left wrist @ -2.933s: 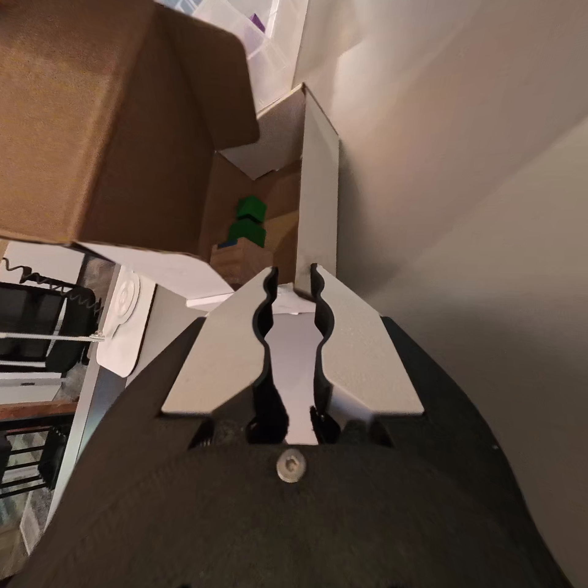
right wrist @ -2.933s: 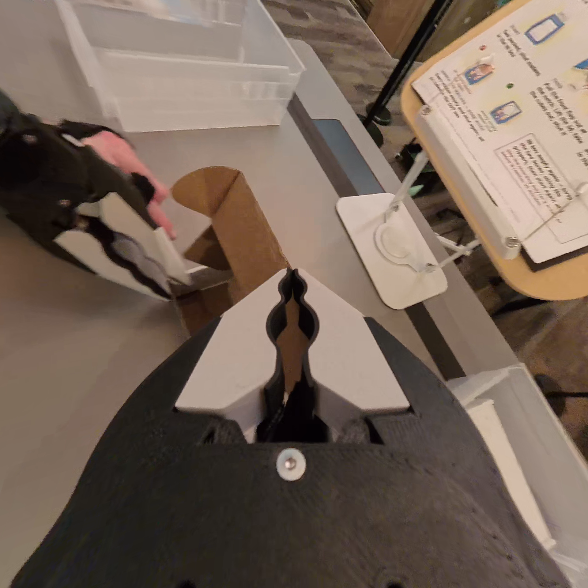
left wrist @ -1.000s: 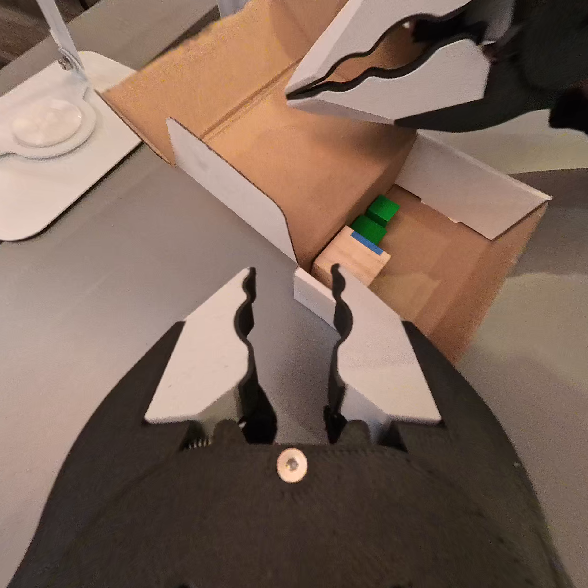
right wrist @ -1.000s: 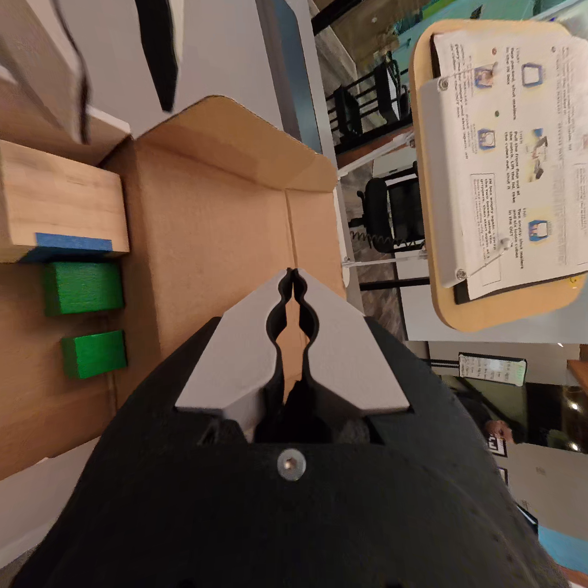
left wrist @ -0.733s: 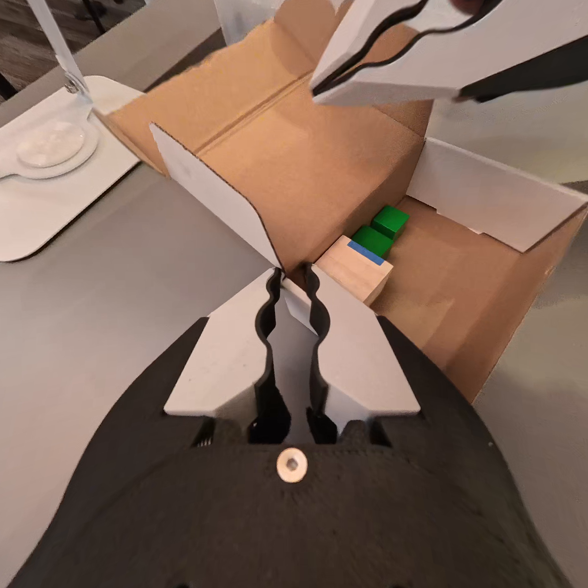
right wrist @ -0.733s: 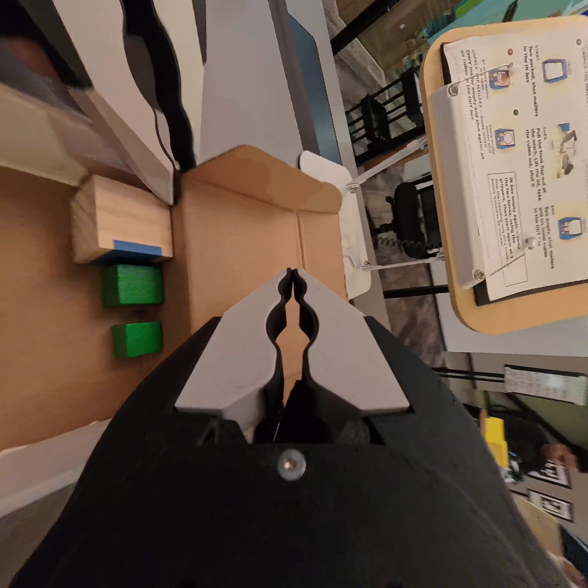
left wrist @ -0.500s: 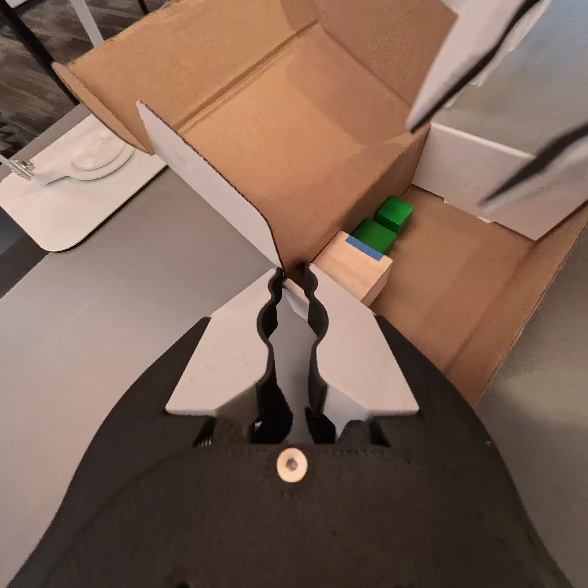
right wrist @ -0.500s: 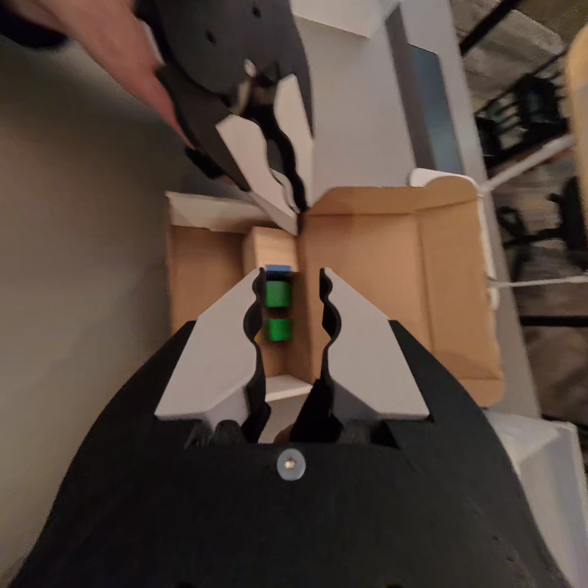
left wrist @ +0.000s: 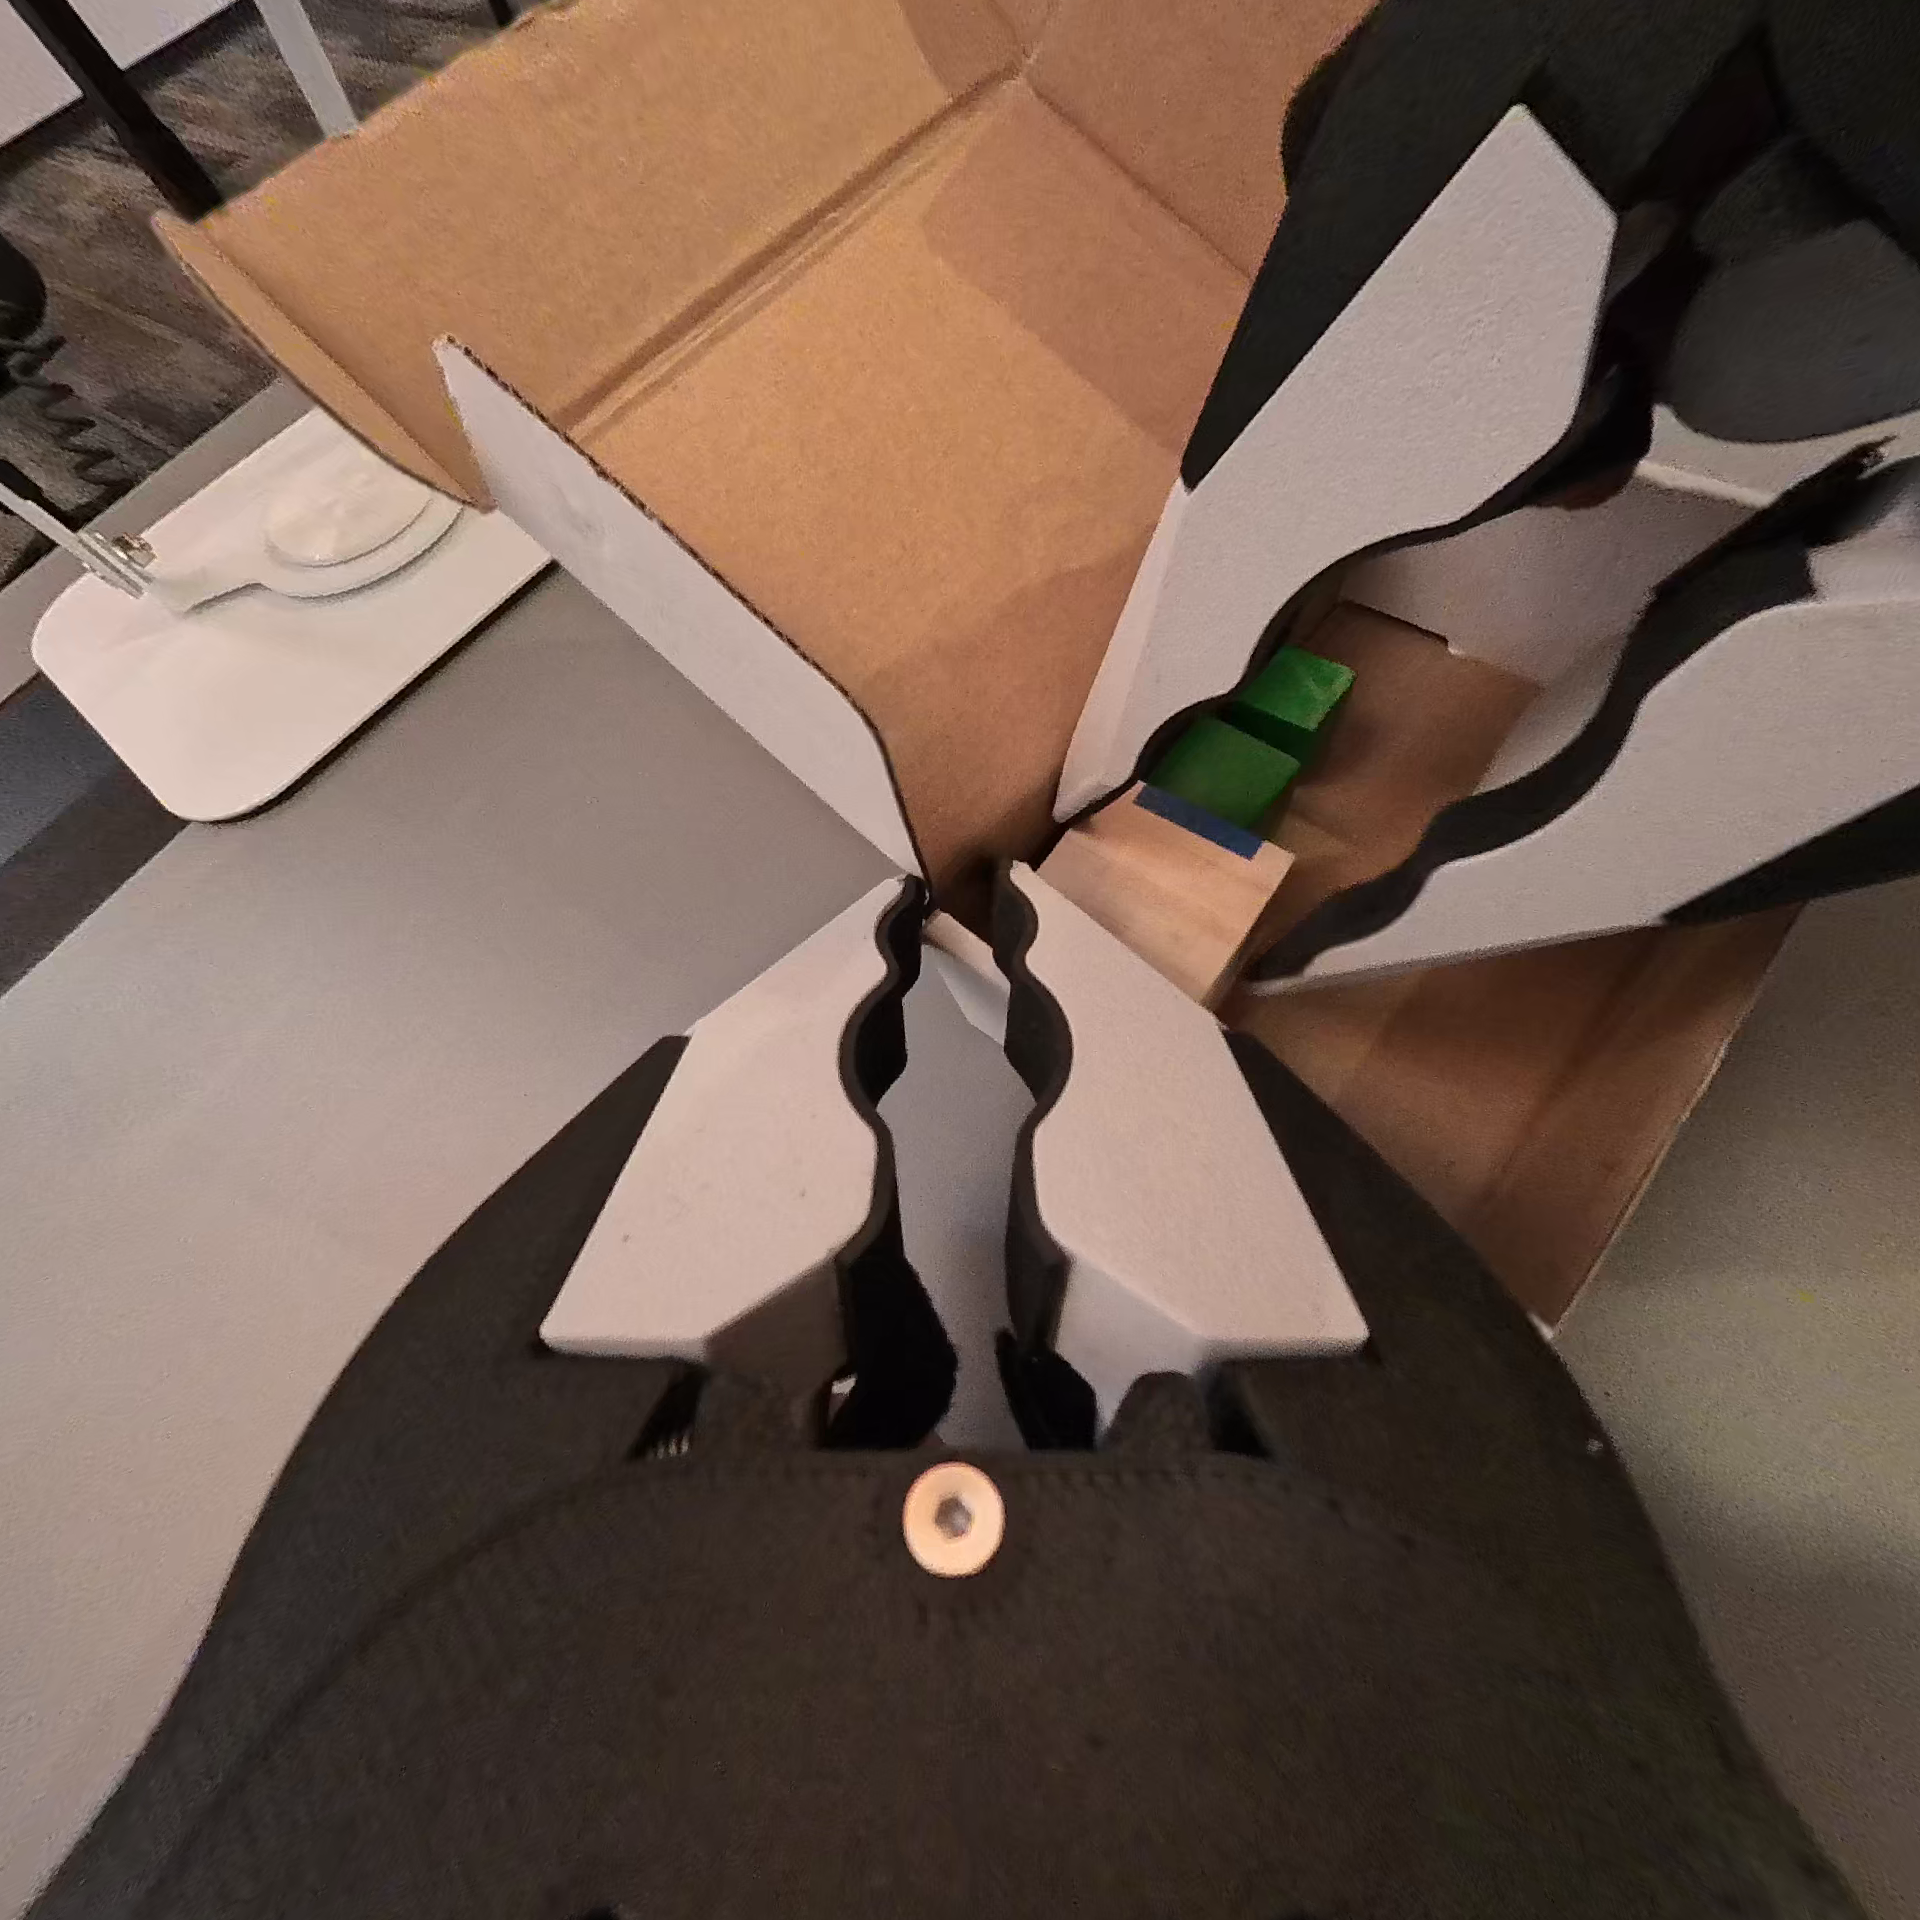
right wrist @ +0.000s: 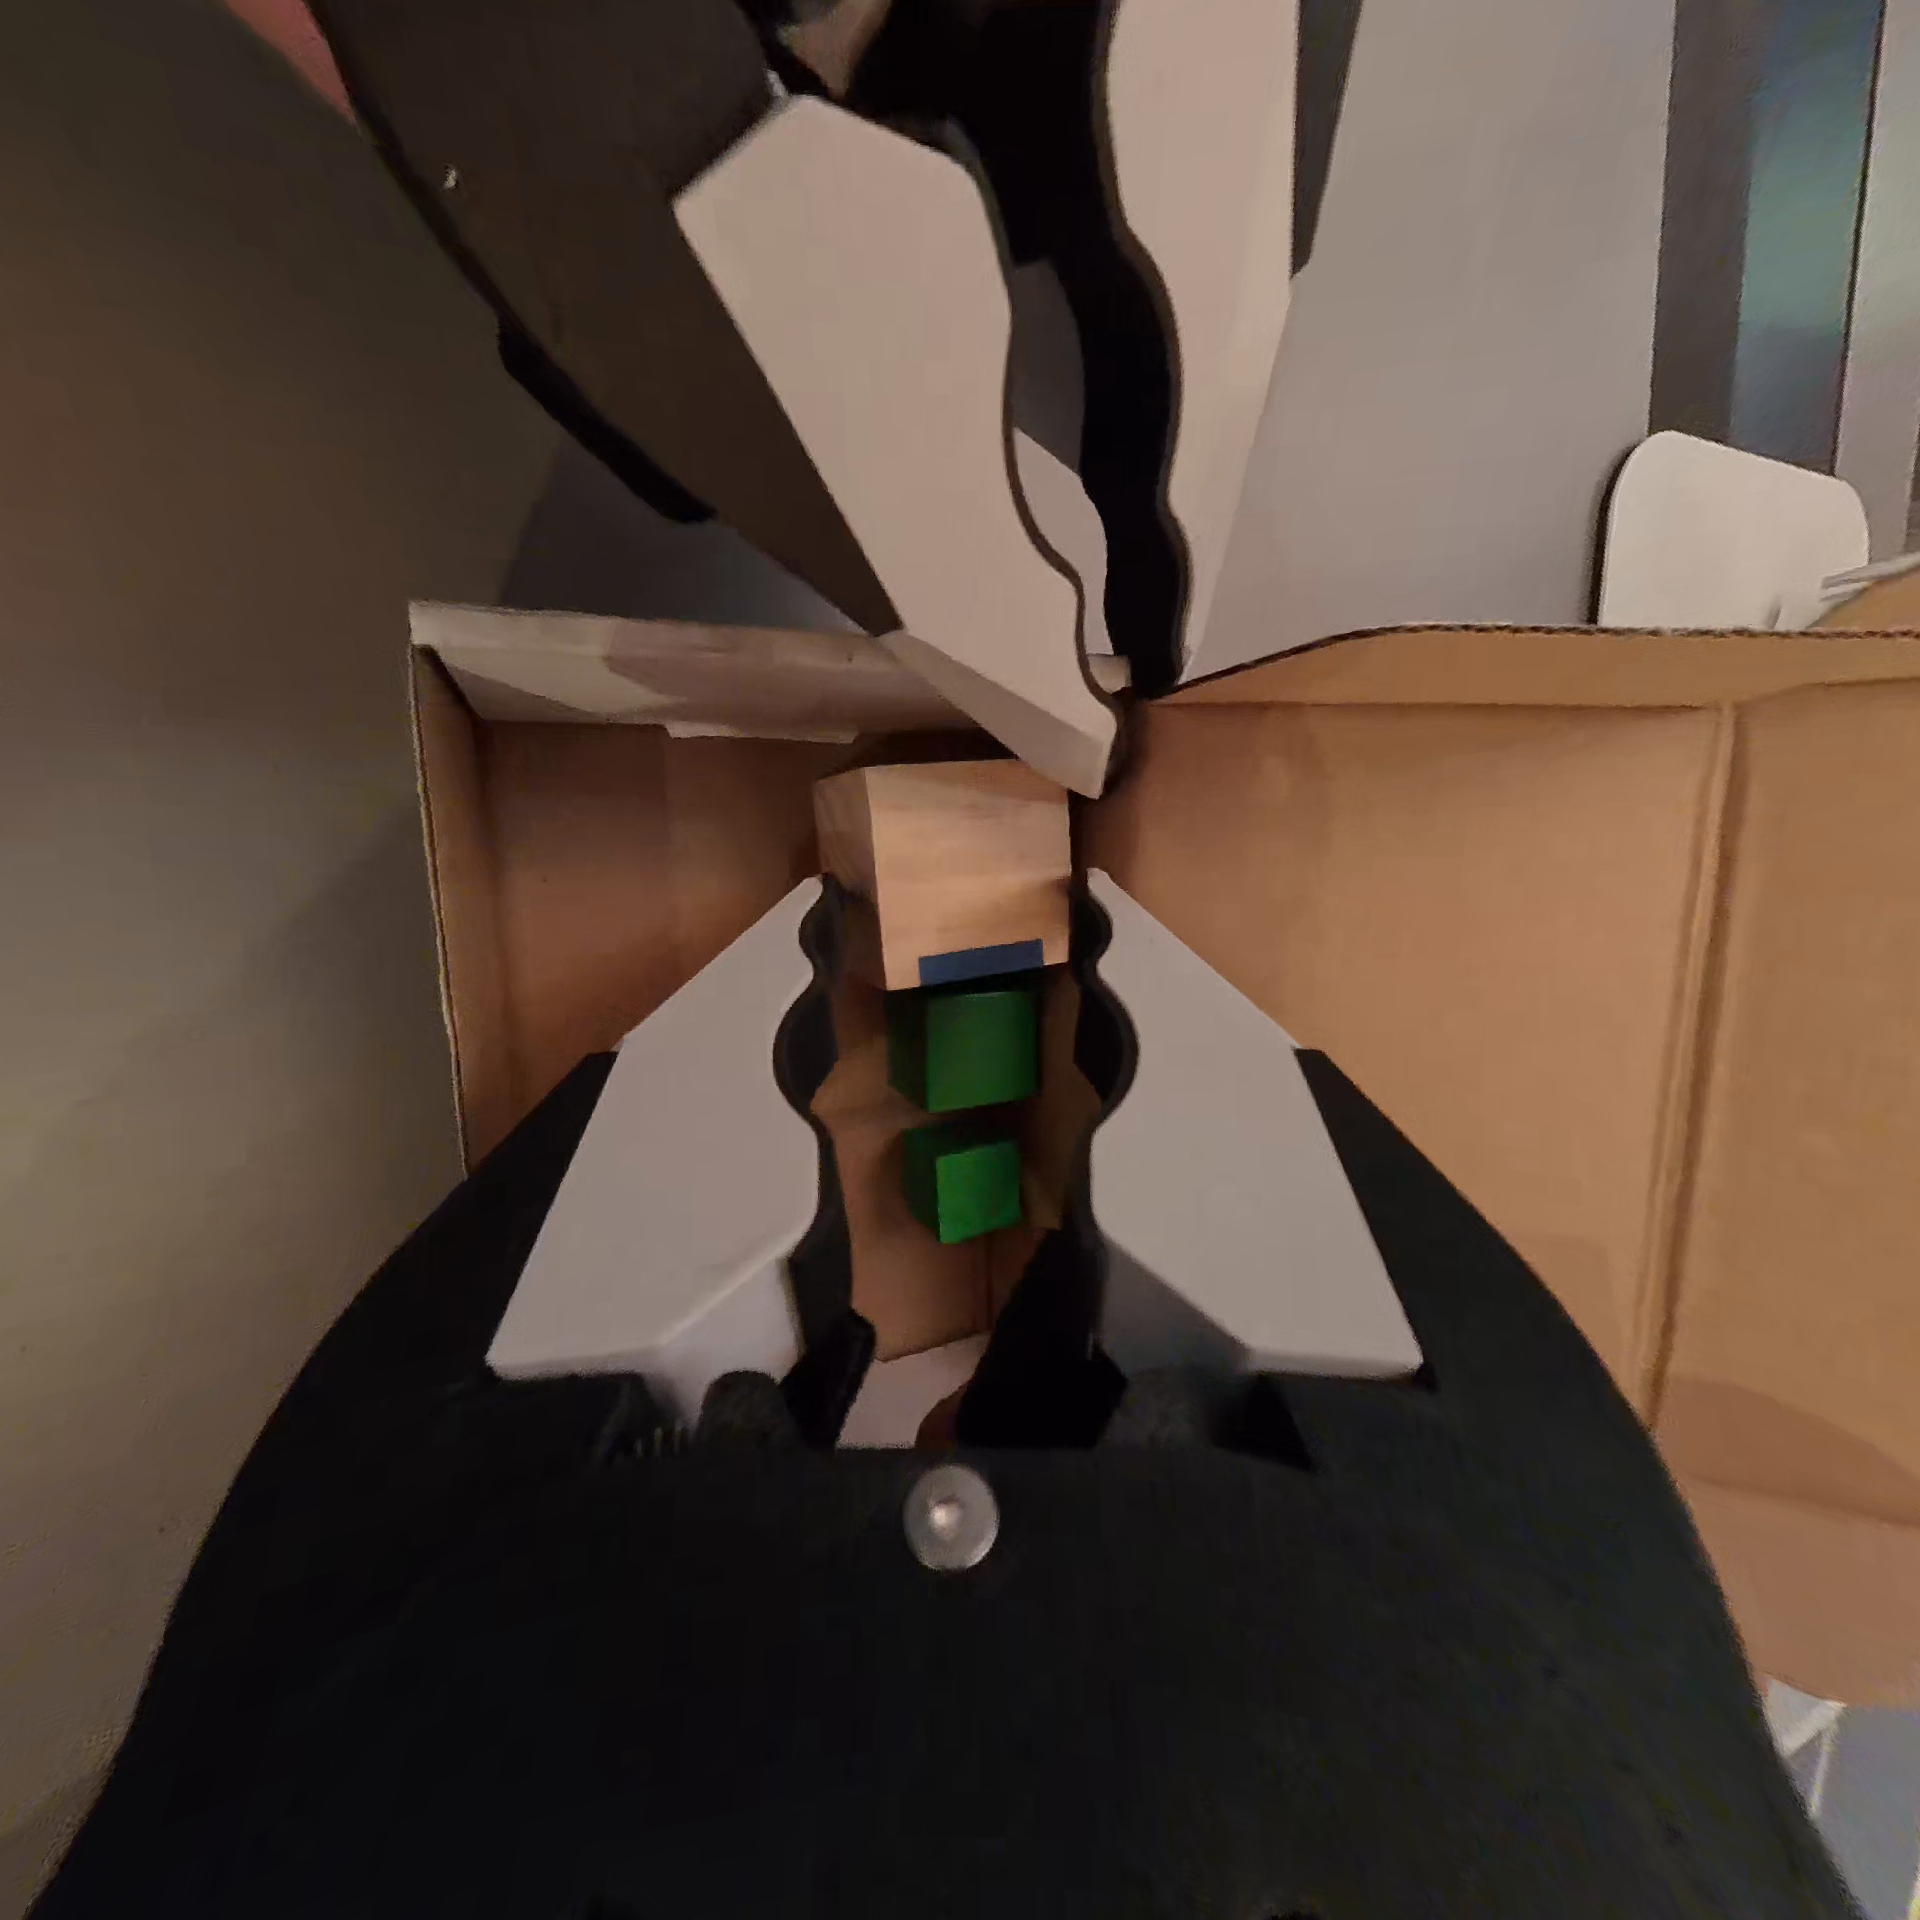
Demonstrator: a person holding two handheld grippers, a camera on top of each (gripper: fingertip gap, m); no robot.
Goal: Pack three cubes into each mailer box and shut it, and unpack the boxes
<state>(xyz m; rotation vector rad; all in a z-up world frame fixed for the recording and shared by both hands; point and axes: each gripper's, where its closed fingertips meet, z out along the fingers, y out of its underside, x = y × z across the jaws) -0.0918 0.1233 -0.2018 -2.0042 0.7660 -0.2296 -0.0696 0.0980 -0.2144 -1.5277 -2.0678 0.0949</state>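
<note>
An open cardboard mailer box [left wrist: 1455,1091] lies on the grey table, its lid [left wrist: 727,239] folded back. Inside, a wooden cube with a blue strip [left wrist: 1164,904] and two green cubes [left wrist: 1226,769] [left wrist: 1294,691] lie in a row along the hinge side. My left gripper [left wrist: 956,899] is shut on the near white side wall [left wrist: 665,582] at its corner. My right gripper [right wrist: 951,894] is open, reaching down into the box with one finger on each side of the wooden cube [right wrist: 956,862]. The green cubes [right wrist: 961,1049] [right wrist: 971,1184] show between its fingers. It also shows in the left wrist view [left wrist: 1164,894].
A white stand base [left wrist: 260,644] sits on the table left of the box, close to the open lid [right wrist: 1455,935]. The left gripper [right wrist: 1112,727] crosses the far corner of the box in the right wrist view. Bare grey table [left wrist: 312,1091] lies to the left.
My right gripper let go of the lid, opened, and came down into the box around the wooden cube. My left gripper closed on the box's side wall and stays there.
</note>
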